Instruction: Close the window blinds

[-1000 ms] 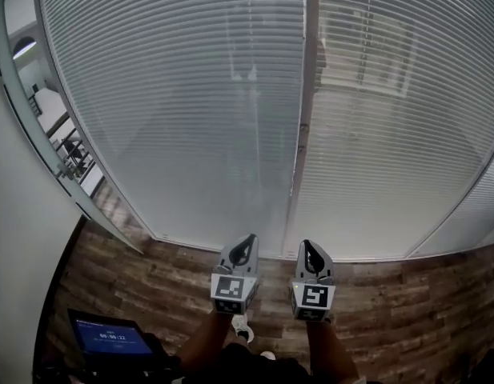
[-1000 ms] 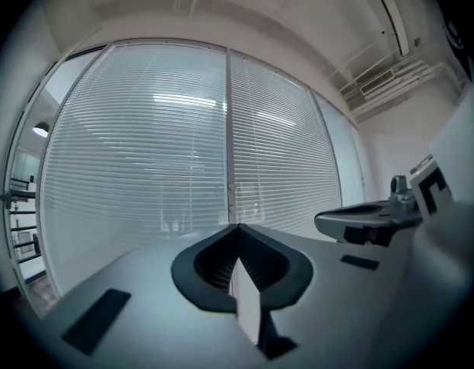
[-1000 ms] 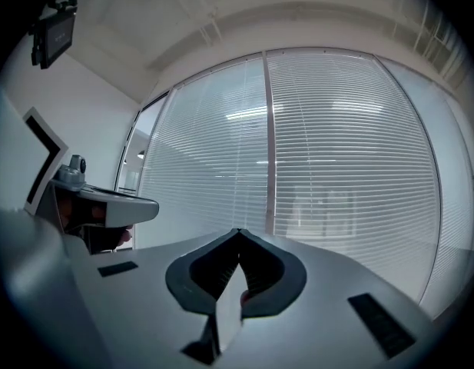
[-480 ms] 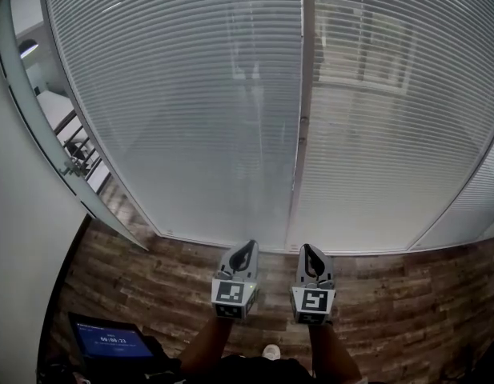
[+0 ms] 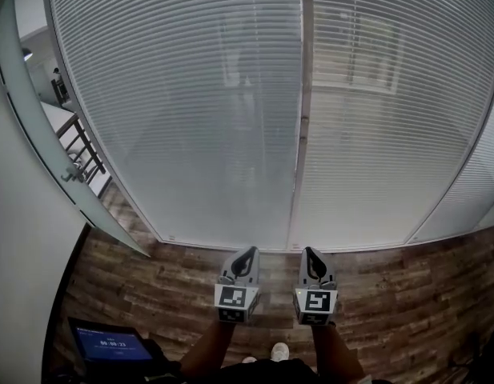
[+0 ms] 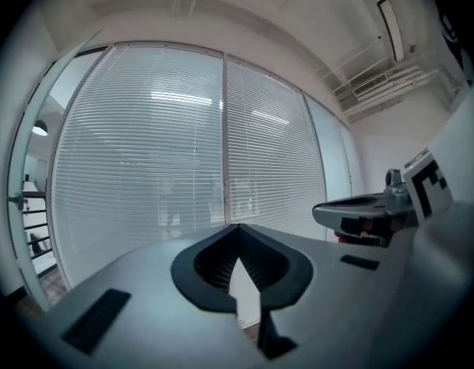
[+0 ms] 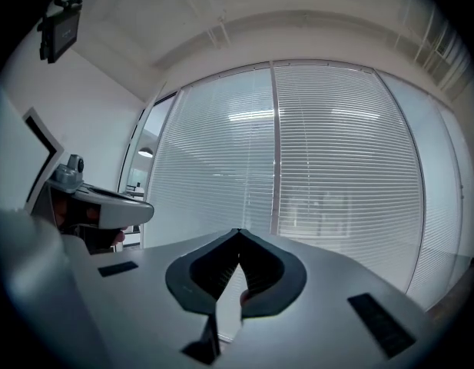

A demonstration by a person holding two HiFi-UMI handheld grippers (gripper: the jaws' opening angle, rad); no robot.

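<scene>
Window blinds [image 5: 174, 110] fill the upper frame, slats lowered but still letting shapes show through. At lower centre, the left gripper [image 5: 245, 254] and right gripper [image 5: 311, 256] point toward them side by side. Both sets of fingers are pressed together and empty, probably because no blind control is within reach yet.

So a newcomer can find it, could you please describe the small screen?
Start at the blinds and drop to the wood floor below them. Towards the floor's left end, near the white wall, is the screen: dark-framed and the only thing glowing blue.
</scene>
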